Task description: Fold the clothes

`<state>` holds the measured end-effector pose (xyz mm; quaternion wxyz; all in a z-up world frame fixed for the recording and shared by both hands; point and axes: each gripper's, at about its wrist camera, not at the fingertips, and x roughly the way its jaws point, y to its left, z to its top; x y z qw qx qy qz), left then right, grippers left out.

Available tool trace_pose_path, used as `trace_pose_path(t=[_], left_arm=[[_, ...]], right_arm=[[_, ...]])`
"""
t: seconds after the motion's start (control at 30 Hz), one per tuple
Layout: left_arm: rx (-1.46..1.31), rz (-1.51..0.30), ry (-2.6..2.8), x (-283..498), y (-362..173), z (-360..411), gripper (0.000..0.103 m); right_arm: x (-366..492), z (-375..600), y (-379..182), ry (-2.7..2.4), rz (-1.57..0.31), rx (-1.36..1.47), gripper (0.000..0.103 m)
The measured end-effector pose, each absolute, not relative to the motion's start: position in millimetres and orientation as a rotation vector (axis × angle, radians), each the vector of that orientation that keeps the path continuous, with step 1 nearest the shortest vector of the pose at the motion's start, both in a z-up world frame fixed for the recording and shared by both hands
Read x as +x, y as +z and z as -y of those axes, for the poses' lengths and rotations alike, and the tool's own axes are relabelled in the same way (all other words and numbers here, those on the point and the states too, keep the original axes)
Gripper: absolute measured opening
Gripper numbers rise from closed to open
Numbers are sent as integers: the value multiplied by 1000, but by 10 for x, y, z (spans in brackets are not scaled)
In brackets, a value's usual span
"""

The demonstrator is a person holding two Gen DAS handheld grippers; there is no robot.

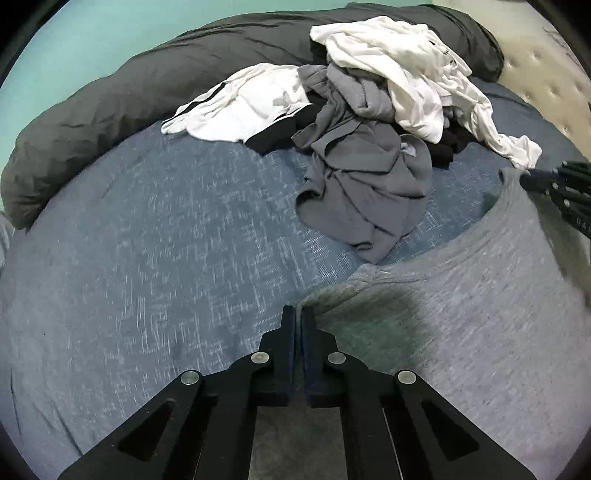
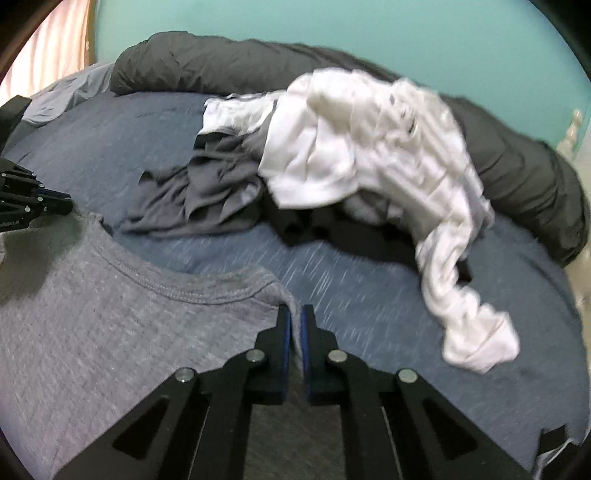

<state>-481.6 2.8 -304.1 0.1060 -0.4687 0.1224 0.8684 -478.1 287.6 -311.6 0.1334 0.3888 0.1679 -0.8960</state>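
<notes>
On a bed covered in a mottled blue sheet (image 1: 147, 240), I hold a heather-grey T-shirt (image 2: 92, 314) by its two shoulders, one gripper at each end of the neckline. My left gripper (image 1: 298, 314) has its jaws drawn together on the shirt's shoulder edge, the cloth caught between the blue pads. My right gripper (image 2: 294, 314) is likewise clamped on the other shoulder, with a fold of grey fabric running down between its fingers. The ribbed collar (image 2: 192, 288) curves between the two grips, and the shirt's body spreads toward me, below both cameras.

Beyond the collar sits a heap of unfolded laundry: a dark grey garment (image 1: 362, 192) sprawled nearest the shirt, a white piece with black stripes (image 1: 240, 107) to its left, a crumpled white top (image 1: 399, 74) piled highest with one sleeve trailing onto the sheet, and something black (image 2: 306, 225) underneath. A rolled charcoal duvet (image 1: 110, 99) lies along the far side of the bed against a teal wall (image 2: 332, 26). A tufted cream headboard (image 1: 546, 85) shows at the left camera's right edge.
</notes>
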Motion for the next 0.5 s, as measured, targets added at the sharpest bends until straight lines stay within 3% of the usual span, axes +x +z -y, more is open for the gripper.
trace_pose_path(t=[0.23,0.5], left_arm=[[-1392,-359,2593,-5026,-2970,14,3],[-1454,-373,2572,-5166,-3321,-10,3]], right_arm=[[-4969,-2856,-3044,-2621,-472,1139,4],[-5137,-2838,-3464,-2561,-469,1284,4]])
